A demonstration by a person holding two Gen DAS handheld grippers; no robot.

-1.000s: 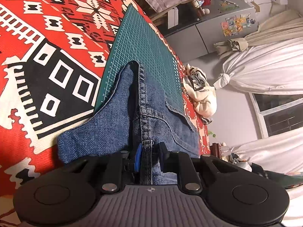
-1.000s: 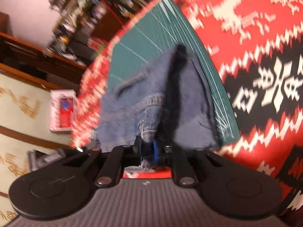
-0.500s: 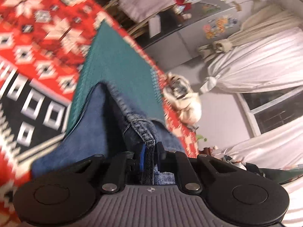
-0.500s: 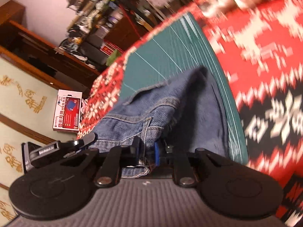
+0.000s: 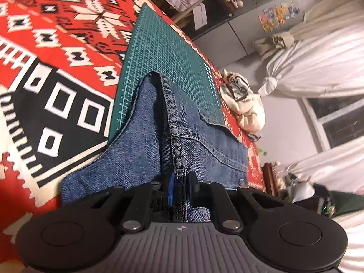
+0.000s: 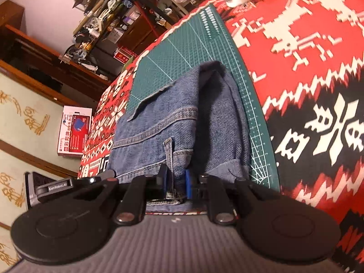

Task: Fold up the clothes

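Blue denim jeans (image 5: pixel 145 141) lie folded over the green cutting mat (image 5: pixel 173 52), their far fold resting on the mat. My left gripper (image 5: pixel 180 187) is shut on the jeans' waistband seam at the near edge. In the right wrist view the same jeans (image 6: pixel 204 122) rise in a doubled fold over the mat (image 6: pixel 188 43). My right gripper (image 6: pixel 175 182) is shut on the waistband beside a belt loop (image 6: pixel 168 152). The other gripper (image 6: pixel 68 184) shows at the left of that view.
A red, black and white patterned blanket (image 5: pixel 45 45) covers the surface around the mat. A cream bundle of cloth (image 5: pixel 245 107) lies past the mat's far corner. A white and red box (image 6: pixel 74 134) stands by the wall. Cluttered shelves (image 6: pixel 102 18) lie beyond.
Both grippers swung with the jeans held; the denim dipped toward the mat and the fold settled back. Both grips have stayed the same.
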